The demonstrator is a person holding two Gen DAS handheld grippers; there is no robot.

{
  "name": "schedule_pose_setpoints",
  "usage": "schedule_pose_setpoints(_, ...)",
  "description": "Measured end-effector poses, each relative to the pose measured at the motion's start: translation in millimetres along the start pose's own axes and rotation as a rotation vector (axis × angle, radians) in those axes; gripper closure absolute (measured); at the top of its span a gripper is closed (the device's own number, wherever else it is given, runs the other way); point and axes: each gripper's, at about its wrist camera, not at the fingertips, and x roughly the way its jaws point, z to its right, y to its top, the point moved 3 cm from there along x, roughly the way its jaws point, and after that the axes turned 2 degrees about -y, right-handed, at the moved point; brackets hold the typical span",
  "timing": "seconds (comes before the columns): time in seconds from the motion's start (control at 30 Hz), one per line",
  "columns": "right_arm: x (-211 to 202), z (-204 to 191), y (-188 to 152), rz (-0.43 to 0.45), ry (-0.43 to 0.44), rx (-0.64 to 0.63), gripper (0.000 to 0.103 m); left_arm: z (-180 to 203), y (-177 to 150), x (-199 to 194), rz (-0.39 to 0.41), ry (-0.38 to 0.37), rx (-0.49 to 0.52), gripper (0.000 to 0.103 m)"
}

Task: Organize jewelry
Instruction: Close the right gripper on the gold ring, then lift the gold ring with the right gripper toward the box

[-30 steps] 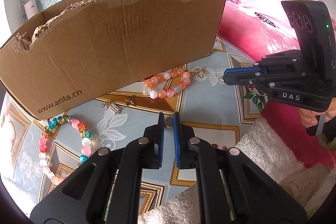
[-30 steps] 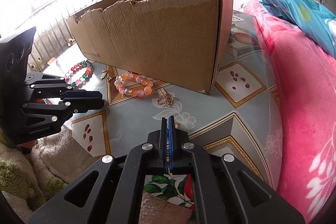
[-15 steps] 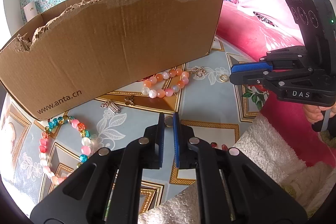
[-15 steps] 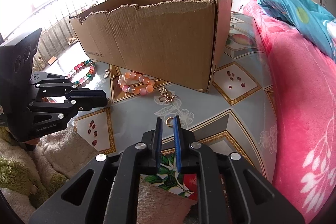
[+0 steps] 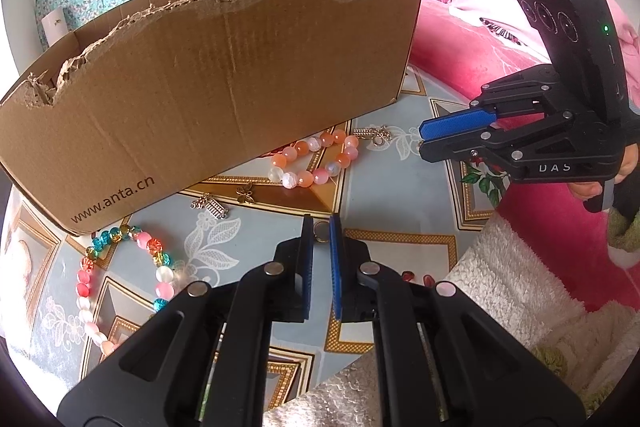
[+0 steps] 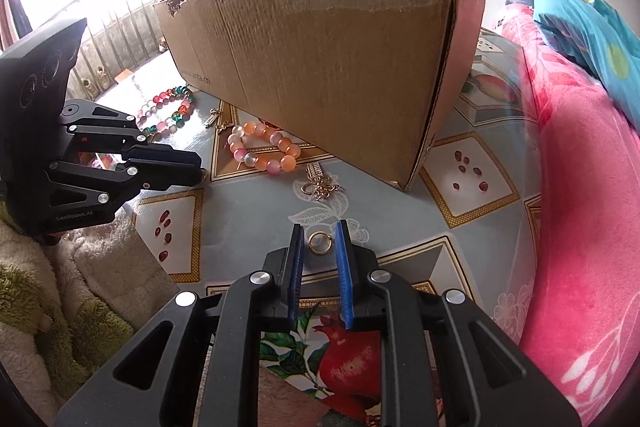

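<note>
Jewelry (image 5: pixel 305 178) loose on patterned tablecloth (image 5: pixel 384 195), in front of torn cardboard box (image 5: pixel 220 87) — none of it seen inside the box.

- Orange-and-pink bead bracelet (image 6: pixel 262 163) flat on the cloth, just beside the box's near wall.
- Multicolour bead bracelet (image 5: pixel 165 289) off toward the box's printed end, well apart from the first.
- Two small metal charms (image 5: pixel 210 207) between the two bracelets, close to the box edge.
- Short chain with clasp (image 5: pixel 374 135) just beyond the orange bracelet, near the box corner.

Left gripper (image 5: pixel 322 221): pointed down at the cloth, jaws nearly together, clamped on a small ring (image 5: pixel 321 231) at the very tips.

Right gripper (image 6: pixel 319 227): also angled down, jaws parted. Gold ring (image 6: pixel 320 242) lying flat on the cloth in the gap — a sliver of cloth visible on each side, neither blue pad touching it.

Pink blanket (image 6: pixel 580 207) along the right side of the cloth; white fleece (image 5: pixel 500 287) at the near edge.
</note>
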Motion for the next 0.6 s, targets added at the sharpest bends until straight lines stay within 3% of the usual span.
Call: schedule_pose_setpoints(0.6,-20.2,-0.2,3.6,0.08,-0.025,0.078,0.092,3.9,-2.2,-2.6,0.018,-0.006,-0.001,0.098)
